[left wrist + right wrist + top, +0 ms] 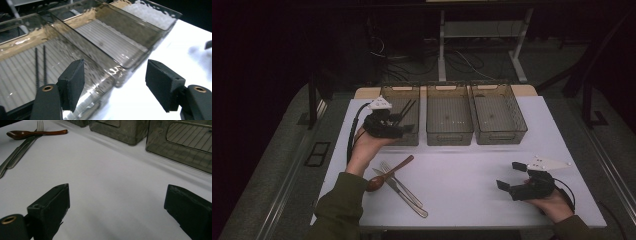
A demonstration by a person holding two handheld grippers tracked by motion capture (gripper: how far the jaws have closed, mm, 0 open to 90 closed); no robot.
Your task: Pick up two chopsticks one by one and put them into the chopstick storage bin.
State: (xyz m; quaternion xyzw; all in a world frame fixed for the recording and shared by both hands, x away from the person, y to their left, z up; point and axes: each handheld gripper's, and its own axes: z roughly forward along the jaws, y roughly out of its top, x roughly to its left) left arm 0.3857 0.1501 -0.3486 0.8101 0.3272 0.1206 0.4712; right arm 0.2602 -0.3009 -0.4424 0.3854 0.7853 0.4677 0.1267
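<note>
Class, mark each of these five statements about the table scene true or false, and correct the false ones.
1. Three bins stand in a row at the far side of the table. True: left bin, middle bin, right bin.
2. The chopsticks lie in the middle bin. False: they lie in the left bin.
3. The left gripper is open with nothing between its fingers. True.
4. The spoon lies inside the right bin. False: it lies on the table, across the fork and knife.
5. The right gripper holds the fork. False: it is open and holds nothing.
</note>
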